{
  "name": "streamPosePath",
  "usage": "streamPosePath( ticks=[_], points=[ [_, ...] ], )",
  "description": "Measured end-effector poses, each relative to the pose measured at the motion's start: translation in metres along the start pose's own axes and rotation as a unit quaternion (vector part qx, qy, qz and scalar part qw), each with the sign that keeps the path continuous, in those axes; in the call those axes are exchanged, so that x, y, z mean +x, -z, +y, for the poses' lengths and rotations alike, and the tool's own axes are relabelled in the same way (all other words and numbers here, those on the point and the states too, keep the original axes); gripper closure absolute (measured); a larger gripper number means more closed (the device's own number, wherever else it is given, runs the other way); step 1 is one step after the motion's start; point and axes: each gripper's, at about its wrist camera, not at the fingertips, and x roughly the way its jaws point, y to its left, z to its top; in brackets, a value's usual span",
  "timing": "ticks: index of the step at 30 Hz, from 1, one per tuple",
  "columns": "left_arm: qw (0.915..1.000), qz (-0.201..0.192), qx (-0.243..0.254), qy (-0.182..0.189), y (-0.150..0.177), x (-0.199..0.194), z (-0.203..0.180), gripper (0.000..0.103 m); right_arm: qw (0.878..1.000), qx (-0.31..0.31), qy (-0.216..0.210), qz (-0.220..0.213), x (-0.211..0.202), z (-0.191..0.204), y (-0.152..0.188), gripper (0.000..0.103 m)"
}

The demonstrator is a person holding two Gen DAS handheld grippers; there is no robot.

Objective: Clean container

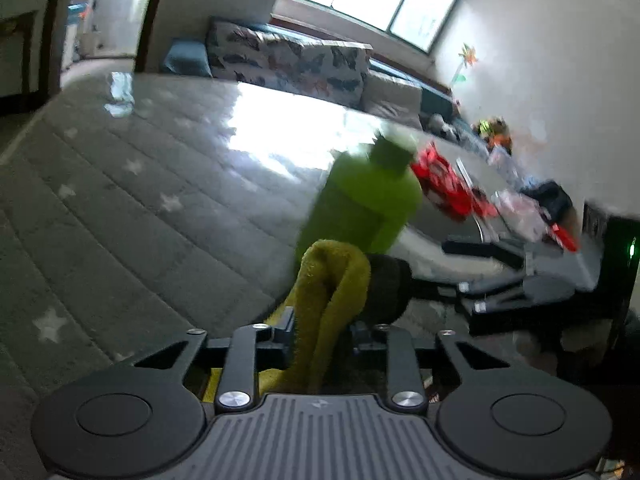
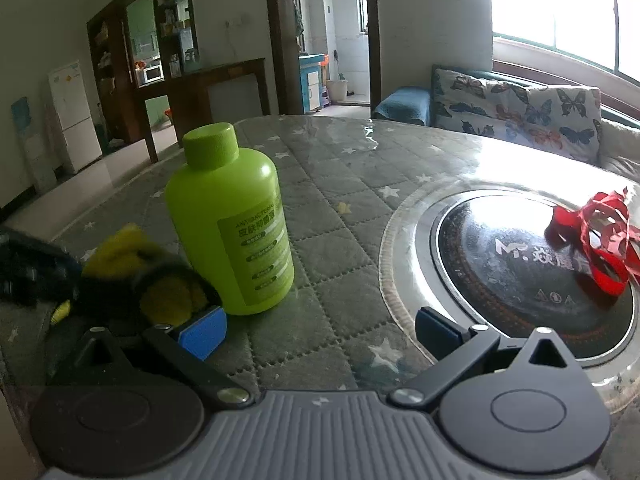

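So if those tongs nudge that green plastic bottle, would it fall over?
Possibly. The lime-green plastic bottle with a screw cap stands upright and tall on a soft quilted grey table cover, so a push near the cap would likely tip it. Its smooth round sides look slippery. Once down, it would probably roll.

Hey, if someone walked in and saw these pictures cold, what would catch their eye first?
The bright green bottle standing upright with its cap on, on the quilted star-pattern table cover. Next, the yellow cloth clamped in the left hand-held gripper close beside the bottle. Then the red ribbon lying on the round black cooktop to the right.
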Motion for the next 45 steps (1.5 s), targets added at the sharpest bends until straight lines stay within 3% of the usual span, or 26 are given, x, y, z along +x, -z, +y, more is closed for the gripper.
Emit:
streamPosePath(
  ticks=[5, 10, 15, 18, 29, 41, 45],
  points=[
    [0.9983, -0.051, -0.024, -0.013, -0.019, -0.016, 0.011, 0.078, 1.0, -0.017, -0.009, -0.003, 0.003, 0.007, -0.004, 0.002],
    [0.9932, -0.106, -0.047, -0.002, -0.042, -0.025, 0.014, 0.078, 0.999, -0.031, -0.019, -0.009, 0.007, 0.017, -0.009, 0.004],
    [0.9828, -0.162, -0.08, 0.041, -0.064, -0.038, 0.02, 0.078, 0.999, -0.031, -0.026, -0.014, 0.011, 0.022, -0.016, 0.006],
    [0.9786, -0.176, -0.089, 0.059, -0.07, -0.037, 0.022, 0.078, 0.999, -0.025, -0.031, -0.018, 0.012, 0.023, -0.02, 0.007],
    [0.9801, -0.135, -0.134, 0.057, -0.051, -0.001, 0.038, 0.077, 0.999, -0.015, -0.044, -0.019, 0.018, 0.022, -0.022, 0.008],
    [0.9899, -0.072, -0.123, 0.001, -0.031, 0.033, 0.036, 0.077, 0.999, -0.018, -0.042, -0.015, 0.023, 0.023, -0.02, 0.009],
    [0.991, -0.065, -0.117, -0.003, -0.026, 0.036, 0.032, 0.077, 0.999, -0.02, -0.039, -0.013, 0.023, 0.028, -0.017, 0.009]
  ],
)
